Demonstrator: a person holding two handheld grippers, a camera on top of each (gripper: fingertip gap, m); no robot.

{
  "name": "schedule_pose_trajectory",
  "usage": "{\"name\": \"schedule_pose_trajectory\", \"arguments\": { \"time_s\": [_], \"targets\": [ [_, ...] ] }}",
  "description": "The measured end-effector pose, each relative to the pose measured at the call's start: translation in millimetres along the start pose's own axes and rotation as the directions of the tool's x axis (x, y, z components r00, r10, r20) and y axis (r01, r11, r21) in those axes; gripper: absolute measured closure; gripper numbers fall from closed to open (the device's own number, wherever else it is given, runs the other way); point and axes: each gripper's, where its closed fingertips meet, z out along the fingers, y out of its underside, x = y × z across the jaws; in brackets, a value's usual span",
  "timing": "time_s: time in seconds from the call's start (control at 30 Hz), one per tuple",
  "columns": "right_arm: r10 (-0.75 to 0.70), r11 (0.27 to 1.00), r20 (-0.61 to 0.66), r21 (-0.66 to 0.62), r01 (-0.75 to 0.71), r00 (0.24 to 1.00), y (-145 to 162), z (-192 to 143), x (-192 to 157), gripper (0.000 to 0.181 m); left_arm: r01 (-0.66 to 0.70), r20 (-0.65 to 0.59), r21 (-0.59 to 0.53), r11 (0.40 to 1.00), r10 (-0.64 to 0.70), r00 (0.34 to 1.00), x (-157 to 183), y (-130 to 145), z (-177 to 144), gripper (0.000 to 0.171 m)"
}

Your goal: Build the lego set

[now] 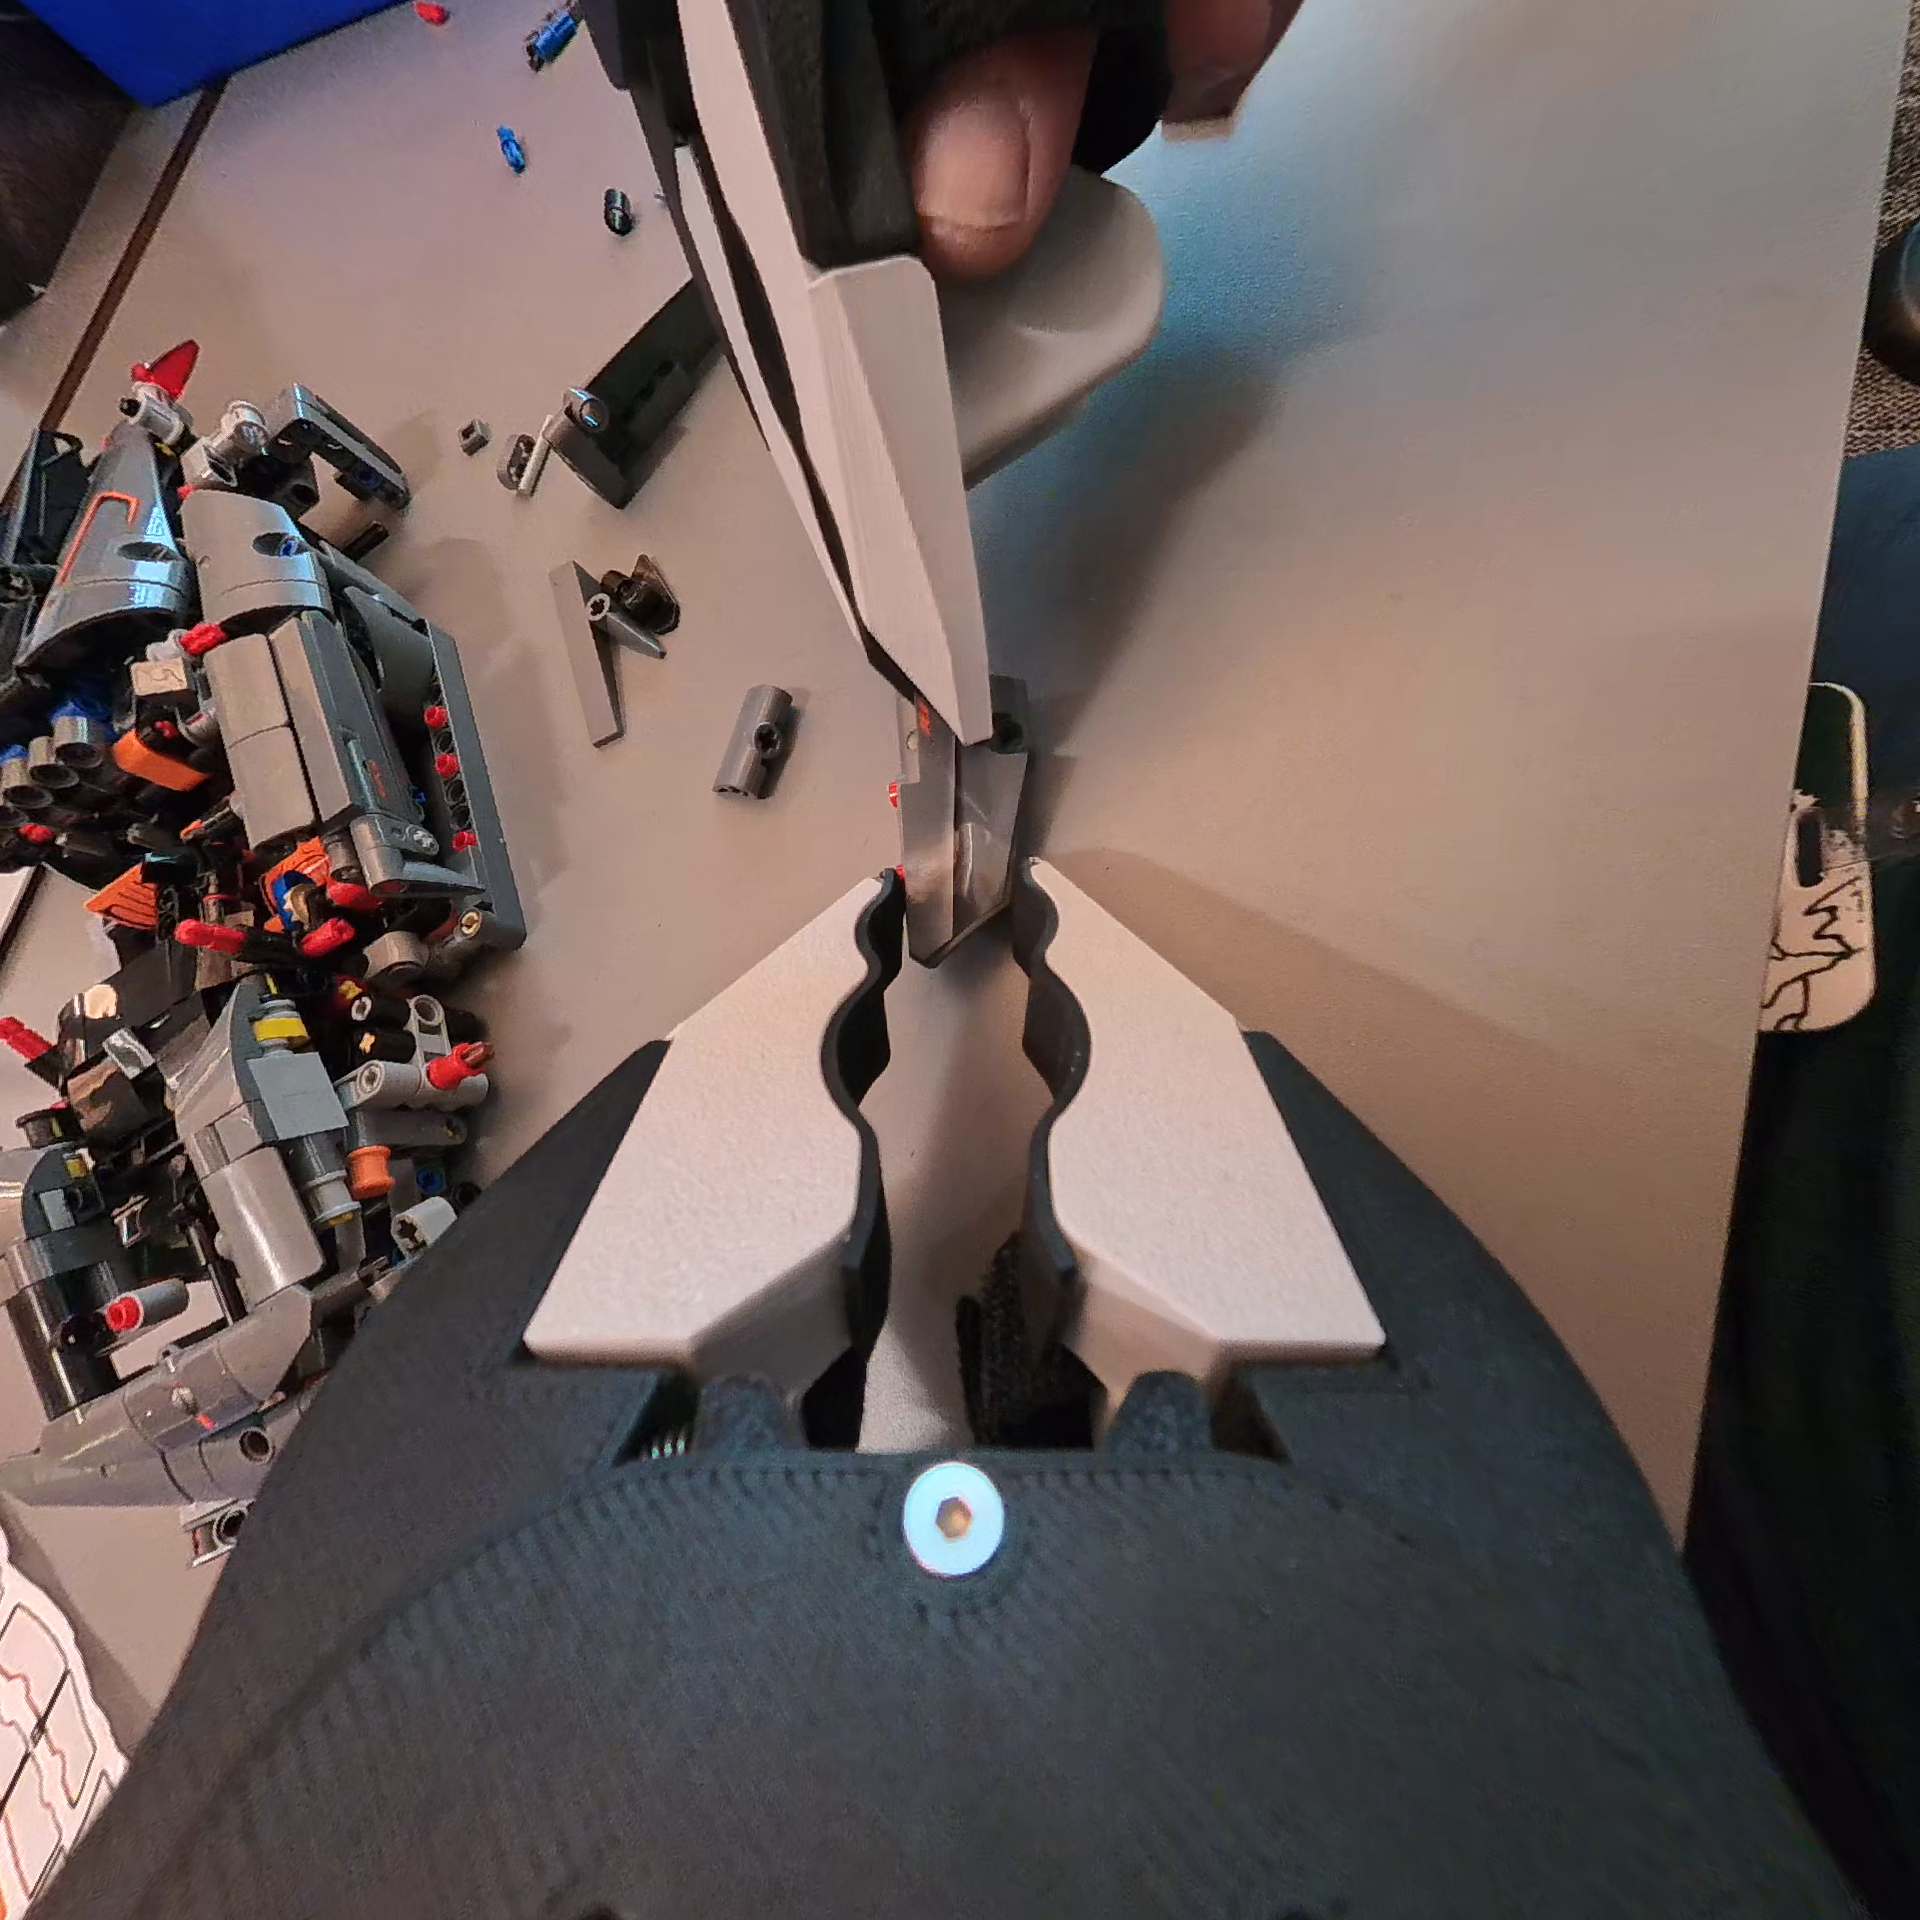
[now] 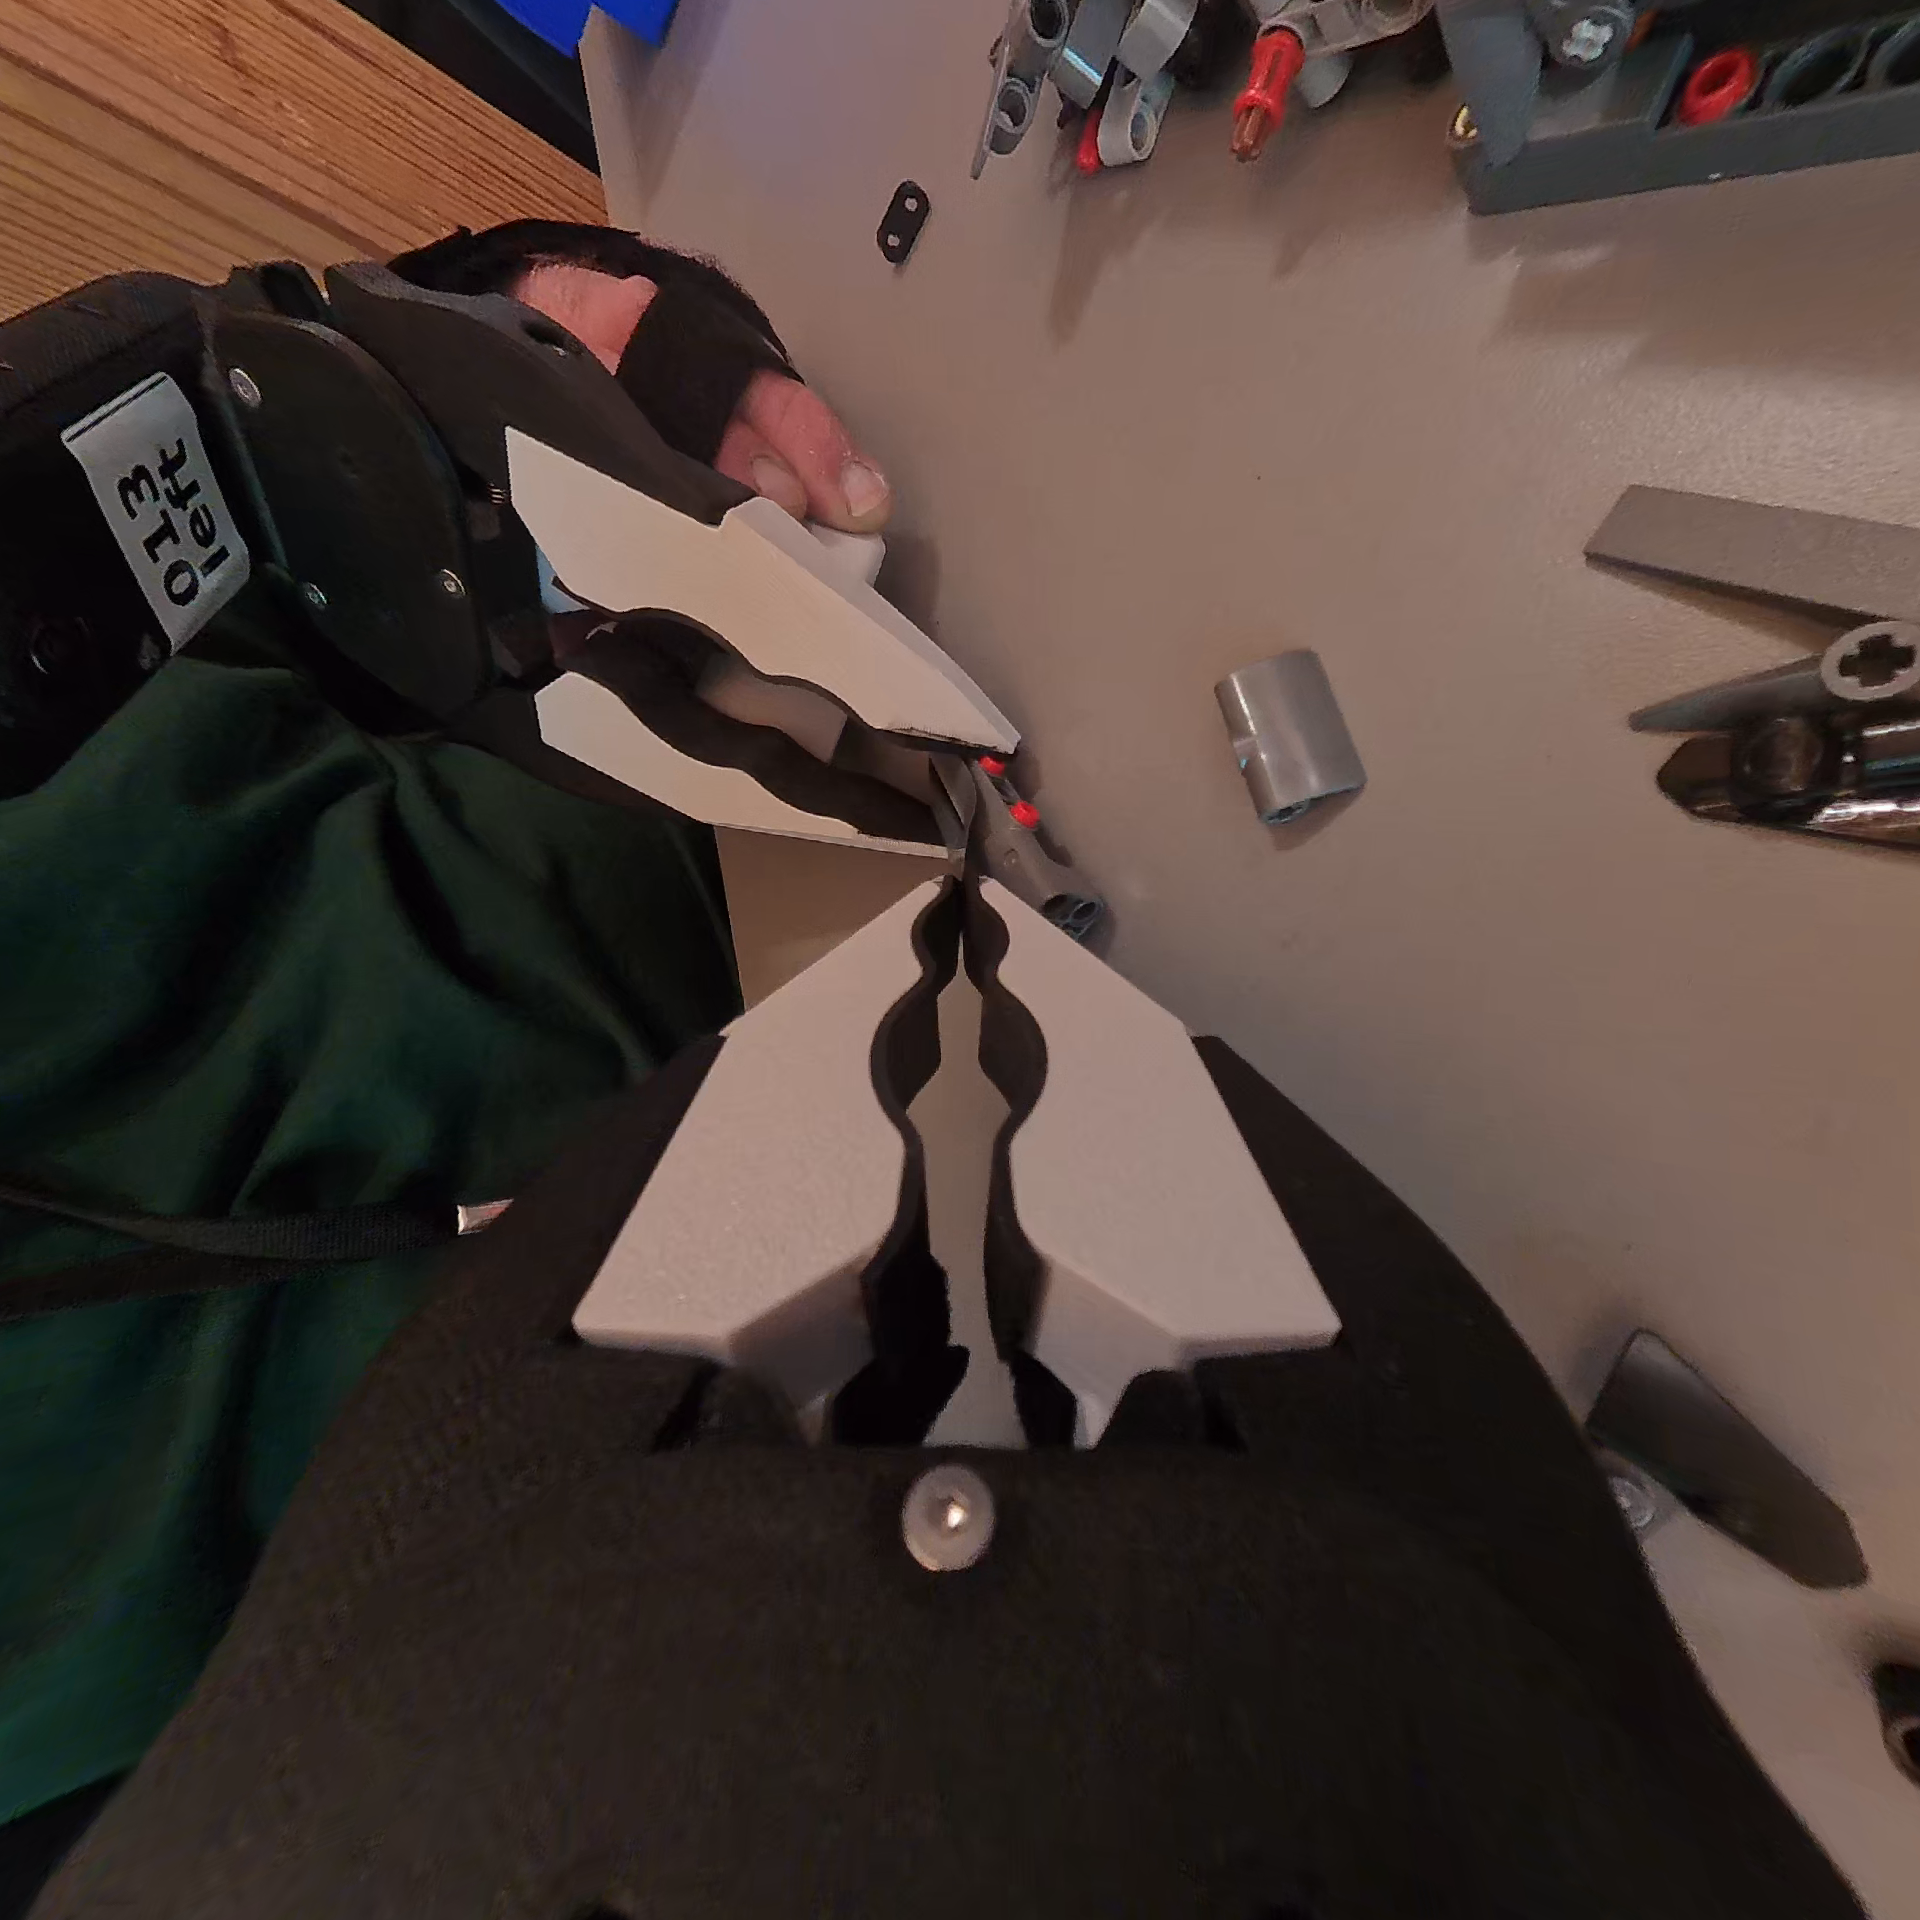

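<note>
Pinching one grey piece between both grippers' fingers.

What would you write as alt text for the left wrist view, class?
The left hand-held gripper and the right hand-held gripper both pinch a small grey Lego piece above a grey table. A half-built grey, black and orange Lego model lies on the left.

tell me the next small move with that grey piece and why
Probably press the two halves together. Both claws, left and right, are shut on the same small grey piece, tip to tip above the table. Its red pins still show, so it doesn't look fully seated.
</note>
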Motion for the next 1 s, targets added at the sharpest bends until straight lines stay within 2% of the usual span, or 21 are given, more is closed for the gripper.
{"name": "schedule_pose_trajectory", "arguments": {
  "time_s": [0.6,1.0],
  "targets": [
    [-0.023,0.998,-0.135,-0.064,0.014,0.991,0.1,0.4,5.0,0.181,-0.002,0.003,-0.001,1.0,0.002,1.0,-0.3,-0.1,0.5,0.153],
    [-0.104,0.982,-0.333,-0.184,0.043,0.937,1.1,-0.3,7.5,0.181,-0.007,0.01,-0.001,1.0,0.007,1.0,-0.7,-0.2,1.0,0.153]
  ]
}}
